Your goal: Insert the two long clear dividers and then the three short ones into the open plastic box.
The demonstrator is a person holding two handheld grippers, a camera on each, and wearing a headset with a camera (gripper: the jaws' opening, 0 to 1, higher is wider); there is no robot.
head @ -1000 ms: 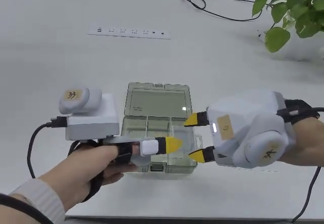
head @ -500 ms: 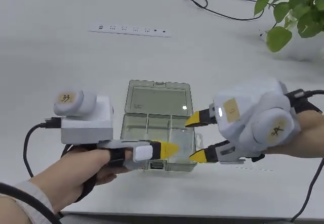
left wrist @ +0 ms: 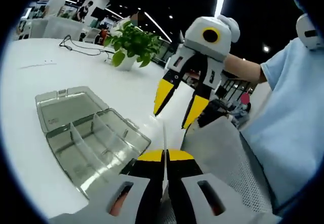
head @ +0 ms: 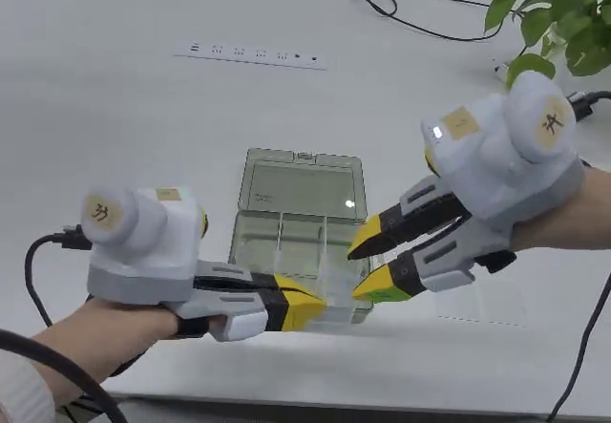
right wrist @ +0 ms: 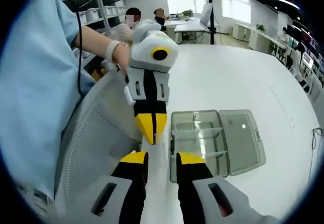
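Between the left gripper's (left wrist: 165, 155) jaws sits a clear divider (left wrist: 164, 133), seen edge-on in the left gripper view. The jaws are pinched together on it, and the sheet sticks out forward past the yellow tips. The right gripper (left wrist: 174, 114) is directly ahead of those tips and points back at them, jaws apart. In the right gripper view the free end of the divider (right wrist: 153, 150) reaches into the gap between the right gripper's (right wrist: 163, 157) own jaws, close to the view-left one; I can't tell if it touches. The left gripper (right wrist: 150, 133) is nose-to-nose with it there. In the head view both sets of tips, left (head: 310, 306) and right (head: 360, 272), meet over the near right corner of the open plastic box (head: 250, 251). The box is on the white table (head: 115, 127), with its lid (head: 301, 189) laid flat on the side away from the grippers. Clear partitions (head: 278, 237) already stand in the tray, at least two. Well beyond the right gripper are a power strip (head: 250, 55), a black cable (head: 420, 8) and a plant (head: 558, 12).
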